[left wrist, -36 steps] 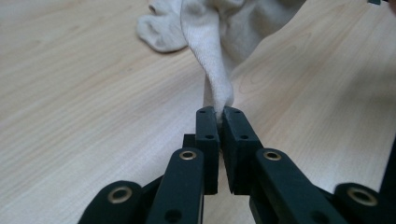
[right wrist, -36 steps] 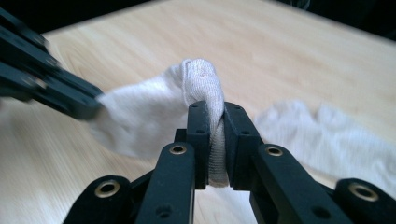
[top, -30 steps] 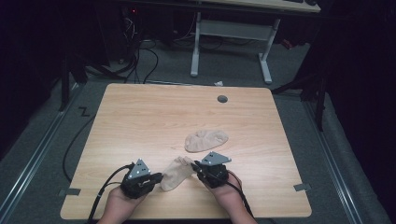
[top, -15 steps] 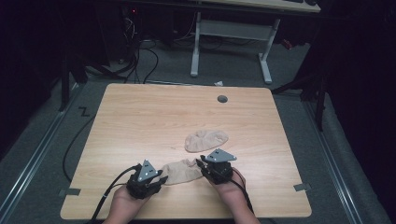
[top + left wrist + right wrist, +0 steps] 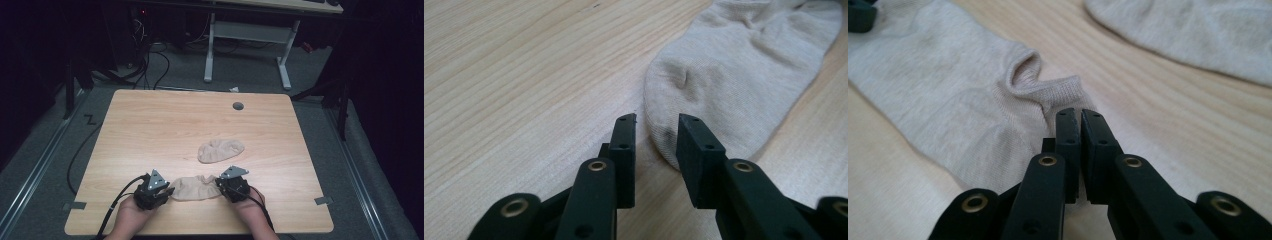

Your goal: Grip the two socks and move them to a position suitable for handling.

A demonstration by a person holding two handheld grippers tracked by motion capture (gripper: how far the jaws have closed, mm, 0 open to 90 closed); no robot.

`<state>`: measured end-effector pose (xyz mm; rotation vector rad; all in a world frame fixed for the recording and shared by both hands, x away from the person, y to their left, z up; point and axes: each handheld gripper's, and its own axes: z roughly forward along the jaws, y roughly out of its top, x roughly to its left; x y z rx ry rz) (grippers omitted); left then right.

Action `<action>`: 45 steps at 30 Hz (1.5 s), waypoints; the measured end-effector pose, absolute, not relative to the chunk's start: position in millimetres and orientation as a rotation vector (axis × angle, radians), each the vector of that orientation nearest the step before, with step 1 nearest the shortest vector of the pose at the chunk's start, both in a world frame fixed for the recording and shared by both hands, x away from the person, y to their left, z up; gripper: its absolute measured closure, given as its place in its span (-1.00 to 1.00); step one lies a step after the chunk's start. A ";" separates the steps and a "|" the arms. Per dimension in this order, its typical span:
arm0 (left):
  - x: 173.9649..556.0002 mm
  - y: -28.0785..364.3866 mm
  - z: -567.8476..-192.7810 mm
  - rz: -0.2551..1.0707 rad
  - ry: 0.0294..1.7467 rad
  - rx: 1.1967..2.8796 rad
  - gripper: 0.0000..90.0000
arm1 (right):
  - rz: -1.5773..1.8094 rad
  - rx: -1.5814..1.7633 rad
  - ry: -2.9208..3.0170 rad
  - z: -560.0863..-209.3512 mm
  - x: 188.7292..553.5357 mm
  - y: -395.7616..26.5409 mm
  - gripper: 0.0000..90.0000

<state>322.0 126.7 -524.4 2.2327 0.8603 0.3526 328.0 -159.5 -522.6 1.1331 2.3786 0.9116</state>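
Your two hand-held grippers bracket a beige sock (image 5: 195,188) lying flat near the front edge of the desk (image 5: 150,130). Your left hand-held gripper (image 5: 656,131) has its jaws spread, after closing a little, with the sock's rounded end between the tips; the pads do not press on the cloth, and the right-hand jaw covers part of the hem. Your right hand-held gripper (image 5: 1079,119) has just pressed its jaws together at the sock's cuff end; the black tips hide the spot where they meet, so you cannot tell whether any fabric is caught. Beside them the cuff stands up in a small fold. A second sock (image 5: 220,150) lies just beyond, apart from the first, and the right gripper view cuts it off at the upper edge. Your forearms leave the high view at its bottom edge.
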 end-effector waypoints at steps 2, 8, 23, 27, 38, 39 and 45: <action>316.9 128.6 -523.7 0.328 0.852 2.242 0.55 | 0.912 1.126 2.390 -522.2 321.6 -160.5 0.93; 304.2 133.7 -521.0 0.301 0.840 2.276 0.50 | 0.930 1.118 2.409 -522.1 308.0 -160.1 0.81; 312.0 151.4 -507.3 0.353 0.862 2.138 0.27 | 1.035 1.143 2.242 -510.5 308.3 -176.2 0.23; 318.5 163.8 -504.0 0.372 0.892 2.094 0.13 | 1.058 1.152 2.220 -508.2 313.6 -176.5 0.23; 326.8 174.9 -504.6 0.378 0.952 2.064 -0.02 | 1.033 1.160 2.233 -500.2 344.7 -160.0 0.19; 327.1 175.3 -504.6 0.381 0.955 2.057 -0.02 | 1.032 1.165 2.230 -499.4 348.1 -157.7 0.19; 328.9 180.0 -501.7 0.390 0.957 2.040 -0.03 | 0.989 1.185 2.234 -503.3 377.6 -140.2 0.06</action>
